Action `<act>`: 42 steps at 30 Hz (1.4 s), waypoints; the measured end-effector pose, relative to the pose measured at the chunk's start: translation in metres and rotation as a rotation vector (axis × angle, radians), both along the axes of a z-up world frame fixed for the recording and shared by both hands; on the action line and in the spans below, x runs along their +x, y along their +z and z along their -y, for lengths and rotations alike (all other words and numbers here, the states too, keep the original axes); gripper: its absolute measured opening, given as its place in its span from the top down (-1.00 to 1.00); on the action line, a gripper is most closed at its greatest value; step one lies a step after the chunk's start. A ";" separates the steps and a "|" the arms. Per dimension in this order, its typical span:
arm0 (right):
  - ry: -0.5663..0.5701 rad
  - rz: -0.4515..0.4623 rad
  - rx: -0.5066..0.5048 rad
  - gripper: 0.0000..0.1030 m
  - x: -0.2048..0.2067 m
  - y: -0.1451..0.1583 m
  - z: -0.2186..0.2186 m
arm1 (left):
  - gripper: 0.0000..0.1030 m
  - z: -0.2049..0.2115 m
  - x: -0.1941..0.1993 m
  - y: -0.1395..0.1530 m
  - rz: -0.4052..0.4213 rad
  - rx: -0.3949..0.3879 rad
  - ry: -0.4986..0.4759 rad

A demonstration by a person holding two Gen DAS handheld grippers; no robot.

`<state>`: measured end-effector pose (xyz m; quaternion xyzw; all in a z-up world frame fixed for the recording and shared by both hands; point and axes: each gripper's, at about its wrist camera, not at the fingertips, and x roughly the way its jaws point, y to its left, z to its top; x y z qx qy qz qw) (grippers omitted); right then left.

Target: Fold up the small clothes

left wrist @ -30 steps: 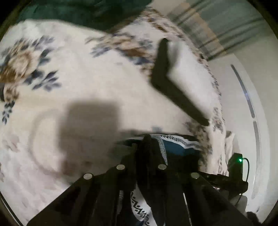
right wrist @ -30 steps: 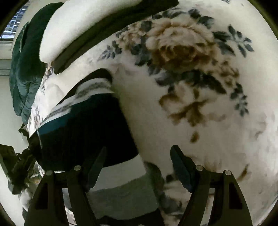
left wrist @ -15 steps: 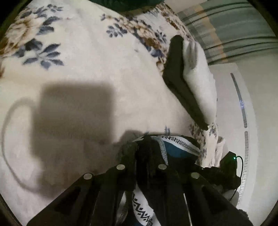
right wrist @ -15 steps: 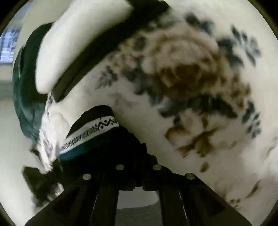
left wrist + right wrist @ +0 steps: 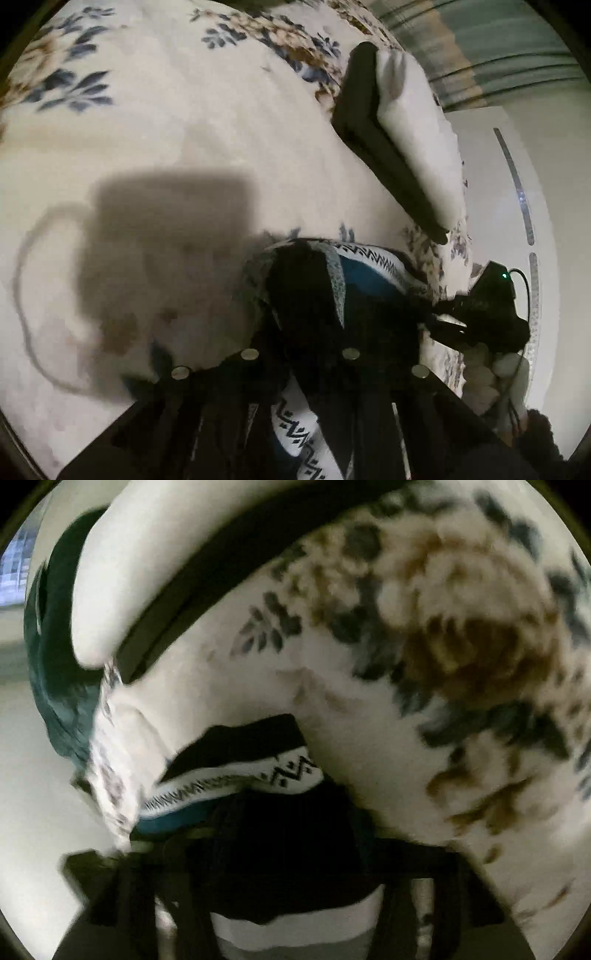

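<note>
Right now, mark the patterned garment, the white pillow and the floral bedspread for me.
patterned garment (image 5: 369, 273): left wrist view, on its teal panel below the zigzag band.
white pillow (image 5: 413, 125): left wrist view, on its upper face.
floral bedspread (image 5: 369, 720): right wrist view, on a bare cream patch.

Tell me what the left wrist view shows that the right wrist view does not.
Only the left view shows the right gripper with its green light, and a dark shadow on the blanket. Only the right view shows a green cloth at the bed edge. Both show the patterned garment, the floral blanket and the white and black folded stack.
</note>
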<state>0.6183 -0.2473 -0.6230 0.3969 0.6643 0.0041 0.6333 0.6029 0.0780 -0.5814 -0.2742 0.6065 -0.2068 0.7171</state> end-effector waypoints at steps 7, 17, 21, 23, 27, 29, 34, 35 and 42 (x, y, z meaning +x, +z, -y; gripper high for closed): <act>-0.067 0.014 -0.035 0.83 -0.009 -0.004 0.014 | 0.54 -0.015 0.010 -0.009 -0.074 -0.106 0.017; 0.106 0.040 -0.077 -0.09 -0.119 0.042 -0.006 | 0.32 0.002 -0.099 0.034 -0.023 0.040 -0.070; 0.078 -0.013 -0.022 -0.09 -0.162 0.027 -0.022 | 0.92 0.000 -0.105 0.028 0.009 0.063 -0.025; 0.038 -0.020 0.007 -0.09 -0.174 0.022 -0.022 | 0.92 -0.016 -0.099 0.026 0.006 0.042 0.019; 0.012 -0.010 0.014 -0.09 -0.196 0.024 -0.010 | 0.91 -0.023 -0.094 0.019 -0.017 0.032 0.012; 0.006 -0.014 0.009 -0.09 -0.207 0.026 -0.001 | 0.72 -0.021 -0.098 0.019 -0.042 -0.019 -0.016; 0.013 -0.062 0.007 -0.14 -0.239 0.039 0.017 | 0.03 -0.023 -0.135 0.045 -0.048 -0.039 -0.036; 0.020 -0.074 0.016 -0.15 -0.248 0.041 0.018 | 0.03 -0.025 -0.149 0.051 -0.052 -0.036 -0.048; 0.110 -0.174 0.050 -0.15 -0.332 0.051 0.020 | 0.03 -0.036 -0.258 0.069 -0.116 0.064 -0.054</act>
